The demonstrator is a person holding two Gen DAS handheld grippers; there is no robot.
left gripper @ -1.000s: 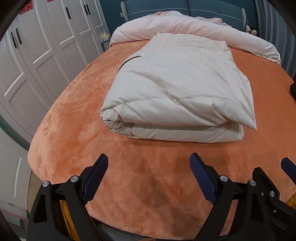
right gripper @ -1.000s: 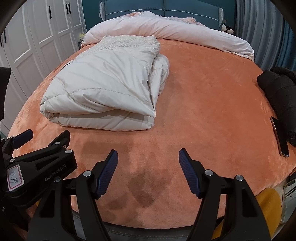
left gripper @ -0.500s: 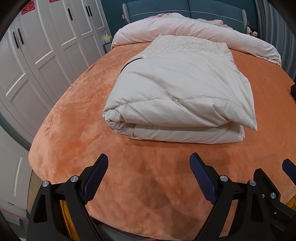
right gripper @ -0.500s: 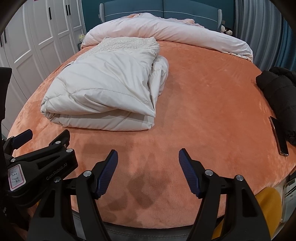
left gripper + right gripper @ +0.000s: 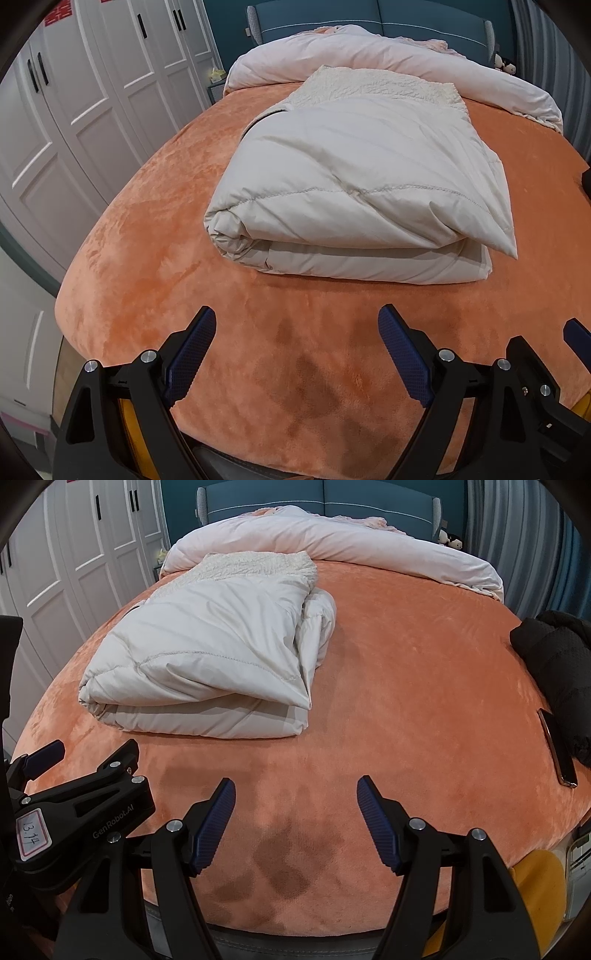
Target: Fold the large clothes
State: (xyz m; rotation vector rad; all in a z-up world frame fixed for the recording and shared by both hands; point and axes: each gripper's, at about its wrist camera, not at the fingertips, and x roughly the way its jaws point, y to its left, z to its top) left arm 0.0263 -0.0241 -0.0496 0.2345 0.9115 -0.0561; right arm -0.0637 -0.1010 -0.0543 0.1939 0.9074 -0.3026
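A cream padded coat (image 5: 354, 192) lies folded into a thick bundle on the orange bed cover (image 5: 155, 236), its fleece collar at the far end. From the right wrist view the same coat (image 5: 207, 653) sits at the left of the bed. My left gripper (image 5: 297, 321) hovers open over the bed's near edge, short of the coat, nothing between its blue pads. My right gripper (image 5: 295, 790) is open too, beside the left one and empty. The left gripper's black body (image 5: 74, 812) shows at the lower left of the right wrist view.
A rolled pale duvet (image 5: 332, 542) lies across the head of the bed by the blue headboard (image 5: 321, 498). A black garment (image 5: 554, 657) and a phone (image 5: 557, 753) rest at the right edge. White wardrobe doors (image 5: 74, 92) line the left side.
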